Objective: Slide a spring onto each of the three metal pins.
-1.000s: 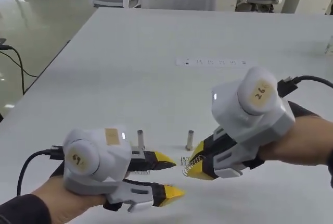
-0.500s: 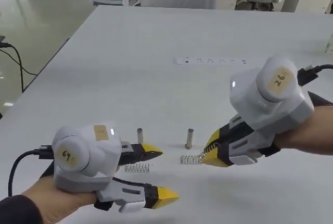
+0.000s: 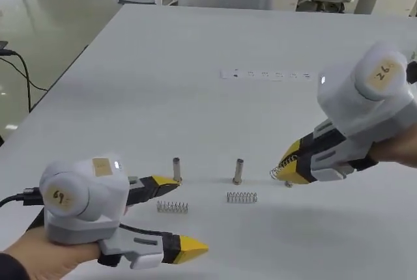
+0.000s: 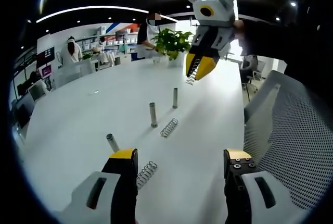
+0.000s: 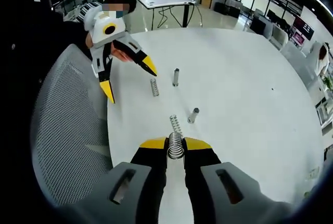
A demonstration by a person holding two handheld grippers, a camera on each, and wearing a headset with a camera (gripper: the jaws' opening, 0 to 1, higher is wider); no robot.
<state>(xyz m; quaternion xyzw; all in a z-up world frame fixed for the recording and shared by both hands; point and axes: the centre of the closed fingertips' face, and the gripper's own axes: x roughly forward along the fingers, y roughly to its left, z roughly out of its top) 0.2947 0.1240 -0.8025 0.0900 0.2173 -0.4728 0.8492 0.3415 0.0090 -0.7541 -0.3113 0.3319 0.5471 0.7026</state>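
While the right gripper [image 5: 175, 143] pinches a spring [image 5: 175, 147] above bare tabletop [image 5: 244, 88], the left gripper [image 4: 180, 155] gapes empty.

The white bench [image 3: 163, 98] carries an upright middle pin [image 3: 238, 171], flanked by a left pin [image 3: 176, 169] and a right pin [image 4: 175, 98]. A near spring [image 3: 242, 196] lies just before it, a left spring [image 3: 172, 207] nearer-left, and a power strip [image 3: 267, 75] well beyond.

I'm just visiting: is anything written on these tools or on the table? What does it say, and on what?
"26": handwritten on the round sticker on the right gripper, which holds a spring.
"69": handwritten on the round label on the left gripper.
Tan patch on the left gripper: nothing legible.
Markings on the power strip: too small to read.
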